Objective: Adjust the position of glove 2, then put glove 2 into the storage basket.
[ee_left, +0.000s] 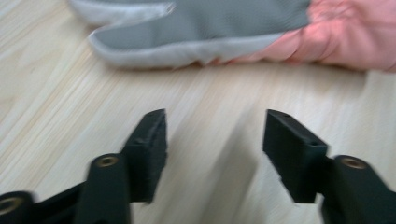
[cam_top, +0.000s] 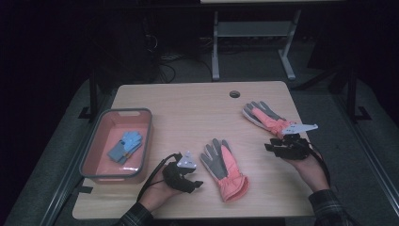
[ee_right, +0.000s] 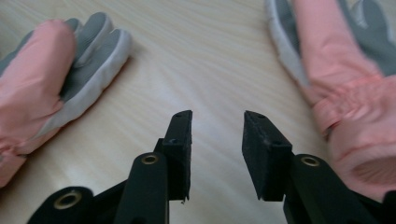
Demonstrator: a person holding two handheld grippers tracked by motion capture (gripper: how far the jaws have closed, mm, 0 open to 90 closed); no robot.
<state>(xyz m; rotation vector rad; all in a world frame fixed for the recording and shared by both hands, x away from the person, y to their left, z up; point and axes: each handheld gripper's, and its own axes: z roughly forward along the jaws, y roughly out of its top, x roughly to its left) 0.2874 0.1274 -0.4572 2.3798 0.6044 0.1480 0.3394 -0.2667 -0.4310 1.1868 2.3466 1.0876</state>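
While both grippers' jaws stand apart over the wooden tabletop point(cam_top: 188, 108), the soft, light pink-and-grey padded glove point(cam_top: 221, 167) likely pinches best at its cuff.

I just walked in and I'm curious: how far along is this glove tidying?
Looks early, if the aim is gloves into the bin. Done: a blue glove already lies in it. In hand: nothing; the left gripper and right gripper are both open, each near a pink glove. Left: the near pink glove and the far pink glove lie on the table.
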